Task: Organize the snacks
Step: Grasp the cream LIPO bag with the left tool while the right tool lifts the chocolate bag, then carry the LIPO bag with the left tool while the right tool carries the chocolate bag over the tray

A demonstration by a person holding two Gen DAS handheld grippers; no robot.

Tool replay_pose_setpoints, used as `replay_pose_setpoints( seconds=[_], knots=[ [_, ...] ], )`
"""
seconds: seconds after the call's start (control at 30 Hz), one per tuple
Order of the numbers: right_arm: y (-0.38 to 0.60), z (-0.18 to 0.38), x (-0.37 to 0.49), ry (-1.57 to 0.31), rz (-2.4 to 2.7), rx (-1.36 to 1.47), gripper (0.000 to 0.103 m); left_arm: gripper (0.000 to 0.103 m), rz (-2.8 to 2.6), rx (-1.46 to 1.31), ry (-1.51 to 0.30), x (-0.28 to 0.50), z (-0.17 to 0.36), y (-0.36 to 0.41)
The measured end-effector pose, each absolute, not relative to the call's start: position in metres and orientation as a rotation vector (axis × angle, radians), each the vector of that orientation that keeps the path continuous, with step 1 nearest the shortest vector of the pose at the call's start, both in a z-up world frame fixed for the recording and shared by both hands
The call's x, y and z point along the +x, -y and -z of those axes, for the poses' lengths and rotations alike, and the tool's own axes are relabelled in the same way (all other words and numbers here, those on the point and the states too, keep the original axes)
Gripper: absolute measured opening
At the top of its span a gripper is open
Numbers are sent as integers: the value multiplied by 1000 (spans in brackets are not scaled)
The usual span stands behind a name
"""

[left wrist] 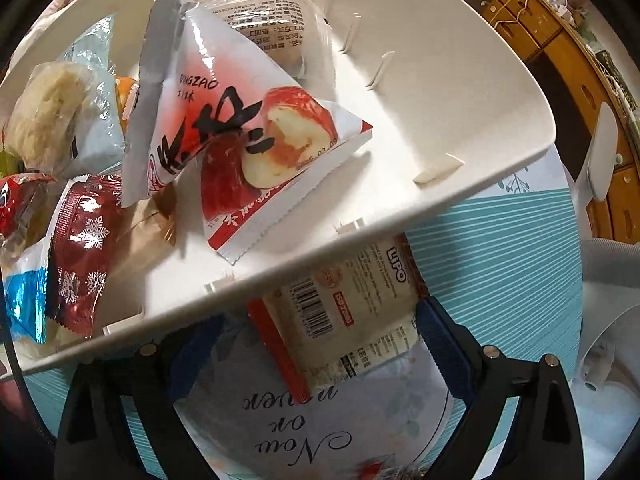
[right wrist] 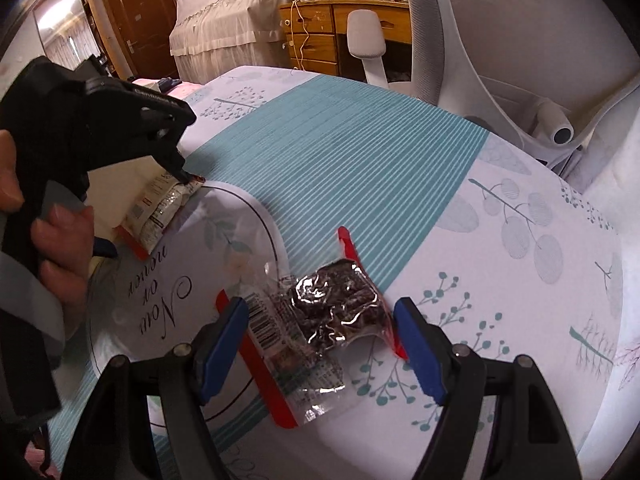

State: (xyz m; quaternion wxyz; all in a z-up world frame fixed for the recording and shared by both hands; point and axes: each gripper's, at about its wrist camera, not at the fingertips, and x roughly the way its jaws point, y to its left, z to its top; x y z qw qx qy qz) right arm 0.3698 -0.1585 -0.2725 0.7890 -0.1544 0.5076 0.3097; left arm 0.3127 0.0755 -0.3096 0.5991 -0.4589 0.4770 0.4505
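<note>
In the left wrist view, a beige Lipo biscuit packet (left wrist: pixel 352 312) with red ends lies on the tablecloth, half under the rim of a white bin (left wrist: pixel 440 92). My left gripper (left wrist: pixel 316 320) points straight down and stands open around it; the right pad is at the packet's edge and the left pad is clear of it. The bin holds several snacks, with a red-and-white date pouch (left wrist: pixel 248 148) on top. In the right wrist view, a clear packet of dark snack (right wrist: pixel 340 304) lies flat between the blue pads of my open right gripper (right wrist: pixel 320 312).
A teal-striped, leaf-printed tablecloth (right wrist: pixel 360 160) covers the table. A white office chair (right wrist: pixel 460 60) stands at the far right edge, with a wooden desk (right wrist: pixel 320 32) behind it. A hand (right wrist: pixel 60 248) holds the left gripper at the left, over the Lipo packet (right wrist: pixel 160 208).
</note>
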Motion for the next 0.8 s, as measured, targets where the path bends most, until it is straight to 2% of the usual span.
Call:
replay_pose_setpoints(
  seconds=[0.13,0.23,0.27,0.37,0.8],
  knots=[
    [156,274,364,-1064,-640,-372,72,87,-1045,-1045,-1107,310,305,-75],
    [154,273,357,-1035,-610,-412,61,75,-1019,-994,-1101,311,298,-69],
    [155,273,356,-1034,-608,-405,55,74,-1008,-980,-1104,312,297,-68],
    [163,269,355,-1040,-597,-354,47,63,-977,-958,-1102,313,293,-66],
    [172,261,320,-1192,-522,-233,43,55,-821,-923,-1281,274,296,-59]
  ],
)
